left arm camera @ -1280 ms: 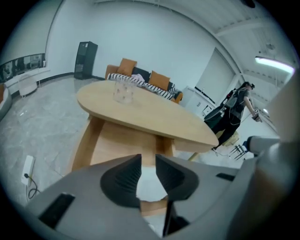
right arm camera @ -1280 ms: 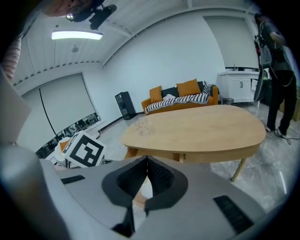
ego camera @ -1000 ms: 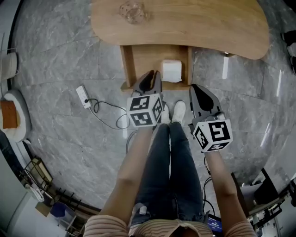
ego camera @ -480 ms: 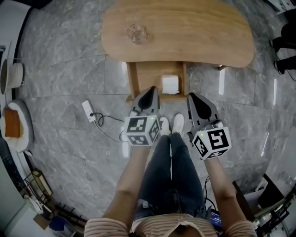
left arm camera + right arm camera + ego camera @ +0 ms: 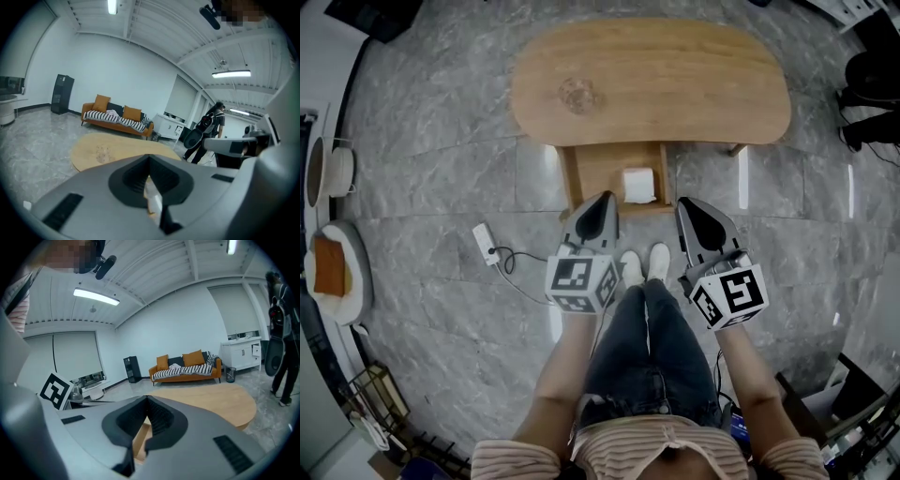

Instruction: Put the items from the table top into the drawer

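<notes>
Done: 1 white item (image 5: 638,185) in the open drawer (image 5: 584,174)
Remaining: 1 clear item (image 5: 578,95) near the table's (image 5: 703,84) left edge
Claws: your left gripper (image 5: 602,199) and right gripper (image 5: 687,203) closed, empty

Grey marble floor (image 5: 422,169) everywhere; white power strip (image 5: 485,244) lying on it, cable (image 5: 517,265) trailing off; orange sofa (image 5: 117,121) against the far wall; black cabinet (image 5: 62,93) near it

clear glassy item (image 5: 578,95): on table top (image 5: 694,84) | drawer (image 5: 595,178): open | white box (image 5: 638,185): inside drawer
</notes>
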A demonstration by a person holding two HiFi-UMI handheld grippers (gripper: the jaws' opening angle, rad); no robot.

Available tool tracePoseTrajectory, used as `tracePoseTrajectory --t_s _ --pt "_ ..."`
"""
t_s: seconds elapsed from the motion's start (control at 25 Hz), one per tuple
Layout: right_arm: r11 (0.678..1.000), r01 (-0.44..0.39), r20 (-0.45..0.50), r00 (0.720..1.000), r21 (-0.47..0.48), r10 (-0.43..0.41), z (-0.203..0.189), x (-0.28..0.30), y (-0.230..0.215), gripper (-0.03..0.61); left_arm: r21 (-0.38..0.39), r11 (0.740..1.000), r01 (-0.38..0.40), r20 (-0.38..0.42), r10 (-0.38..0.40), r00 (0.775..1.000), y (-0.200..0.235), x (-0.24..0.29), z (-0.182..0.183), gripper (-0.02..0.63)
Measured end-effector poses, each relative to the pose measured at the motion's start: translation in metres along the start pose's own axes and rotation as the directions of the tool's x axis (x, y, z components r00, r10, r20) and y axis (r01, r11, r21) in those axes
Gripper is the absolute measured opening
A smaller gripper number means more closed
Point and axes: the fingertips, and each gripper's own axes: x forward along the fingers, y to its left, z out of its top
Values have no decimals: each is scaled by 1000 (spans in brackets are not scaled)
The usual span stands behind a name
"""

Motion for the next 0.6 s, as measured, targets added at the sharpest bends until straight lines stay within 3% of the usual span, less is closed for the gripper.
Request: tracePoseTrajectory --t_s 0.6 --pt "1000 5 120 993 -29 -2 69 -47 7 8 43 999 -4 99 -1 995 -35 -46 65 13"
